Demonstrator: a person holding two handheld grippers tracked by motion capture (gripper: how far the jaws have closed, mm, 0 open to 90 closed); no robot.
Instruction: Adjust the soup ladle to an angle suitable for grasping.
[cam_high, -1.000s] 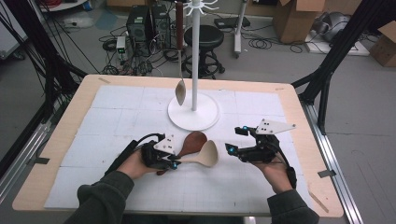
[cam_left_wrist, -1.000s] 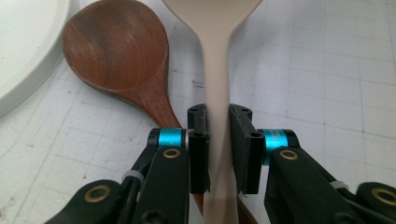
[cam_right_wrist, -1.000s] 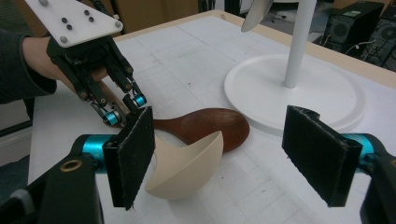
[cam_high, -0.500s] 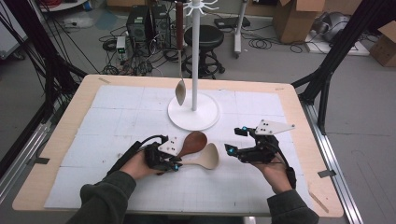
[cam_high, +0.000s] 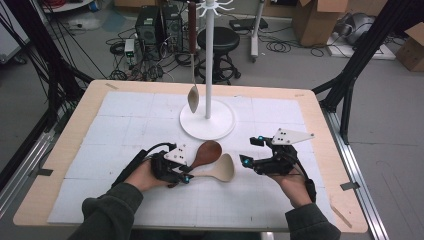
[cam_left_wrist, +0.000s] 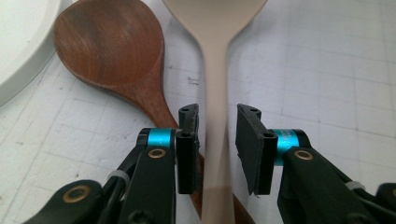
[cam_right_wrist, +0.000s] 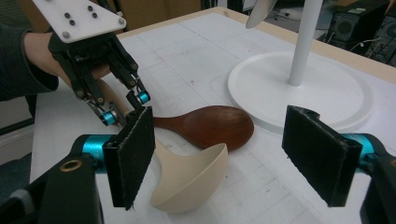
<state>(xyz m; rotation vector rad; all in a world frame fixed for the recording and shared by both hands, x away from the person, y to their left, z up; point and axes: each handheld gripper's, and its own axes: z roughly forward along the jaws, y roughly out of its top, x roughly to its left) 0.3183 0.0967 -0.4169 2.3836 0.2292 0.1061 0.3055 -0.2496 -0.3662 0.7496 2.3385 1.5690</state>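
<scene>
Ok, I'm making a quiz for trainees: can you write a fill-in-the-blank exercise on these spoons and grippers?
1. The left gripper has its jaws on either side of the handle of the ____ wooden spoon.
2. The dark brown wooden spoon lies ____ on the table.
3. The metal spoon hangs from the white ____.
4. The right gripper holds ____.

Missing words: pale; flat; stand; nothing

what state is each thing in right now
left gripper: jaws just opening, astride the cream spoon's handle, pads clear
right gripper: open, empty
cream spoon: lying on the table
brown spoon: lying beside it
metal spoon: hanging on the white stand
</scene>
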